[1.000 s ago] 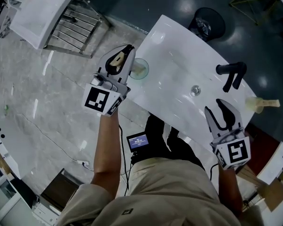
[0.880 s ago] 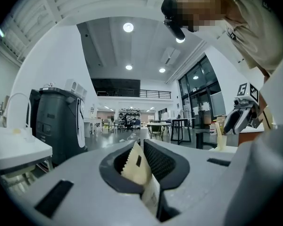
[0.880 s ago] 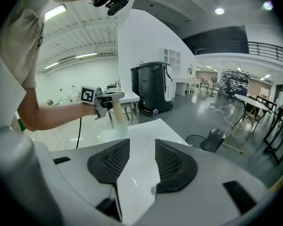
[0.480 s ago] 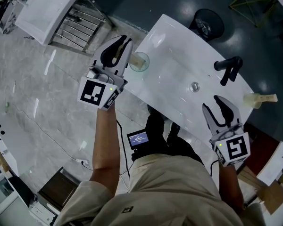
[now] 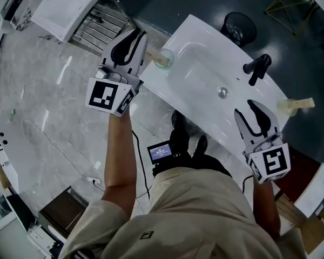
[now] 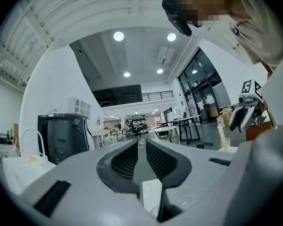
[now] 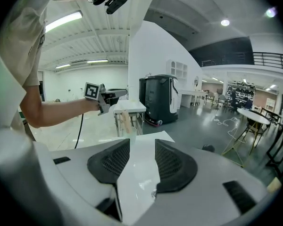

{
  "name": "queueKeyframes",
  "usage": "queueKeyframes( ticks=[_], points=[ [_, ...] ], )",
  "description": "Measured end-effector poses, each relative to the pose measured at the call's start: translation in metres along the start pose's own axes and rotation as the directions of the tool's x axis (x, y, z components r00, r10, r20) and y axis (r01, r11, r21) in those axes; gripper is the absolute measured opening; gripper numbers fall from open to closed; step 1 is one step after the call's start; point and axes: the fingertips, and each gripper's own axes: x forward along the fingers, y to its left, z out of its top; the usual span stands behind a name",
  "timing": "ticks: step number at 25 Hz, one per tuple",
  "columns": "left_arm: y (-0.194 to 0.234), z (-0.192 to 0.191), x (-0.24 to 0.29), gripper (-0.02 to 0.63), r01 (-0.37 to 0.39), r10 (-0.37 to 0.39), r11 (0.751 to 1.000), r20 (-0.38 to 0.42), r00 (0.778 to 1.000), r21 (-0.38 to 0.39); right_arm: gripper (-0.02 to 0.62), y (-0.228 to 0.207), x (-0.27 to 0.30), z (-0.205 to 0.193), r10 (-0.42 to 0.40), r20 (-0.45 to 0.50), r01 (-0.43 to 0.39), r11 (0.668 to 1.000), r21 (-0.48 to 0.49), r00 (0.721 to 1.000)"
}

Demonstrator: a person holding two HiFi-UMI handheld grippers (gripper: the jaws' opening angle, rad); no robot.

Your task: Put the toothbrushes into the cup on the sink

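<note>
Two beige toothbrushes each stand in a cup. At the white ceramic sink's left corner, a clear cup holds one upright brush, just right of the left gripper, whose jaws are narrowly parted and empty. The right gripper is open and empty at the near edge. The second cup and its brush are at the right corner.

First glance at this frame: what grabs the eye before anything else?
A long white sink slants across the head view, with a black tap on its far side. At its left corner a clear cup holds a toothbrush, right beside the open, empty left gripper. The right gripper, also open, hovers over the sink's near right edge.
</note>
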Motion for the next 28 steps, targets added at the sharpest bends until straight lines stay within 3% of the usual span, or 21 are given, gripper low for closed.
queueKeyframes(
  ticks=[12, 21, 24, 28],
  points=[
    [-0.069, 0.076, -0.076, 0.008, -0.117, 0.117, 0.99, 0.012, 0.993, 0.081, 0.161, 0.017, -0.096, -0.006, 0.043, 0.123, -0.035, 0.997, -0.064, 0.992],
    [-0.161, 0.135, -0.15, 0.006, -0.161, 0.167, 0.979, -0.038, 0.985, 0.125, 0.152, 0.039, -0.172, -0.004, 0.126, 0.209, -0.103, 0.988, -0.118, 0.97],
    [-0.191, 0.151, -0.176, 0.006, -0.16, 0.17, 0.977, -0.062, 0.983, 0.139, 0.138, 0.051, -0.188, 0.0, 0.157, 0.234, -0.13, 0.983, -0.129, 0.959],
    [-0.221, 0.172, -0.209, 0.006, -0.149, 0.164, 0.976, -0.085, 0.983, 0.156, 0.069, 0.073, -0.208, 0.01, 0.2, 0.277, -0.165, 0.975, -0.146, 0.94]
  ],
)
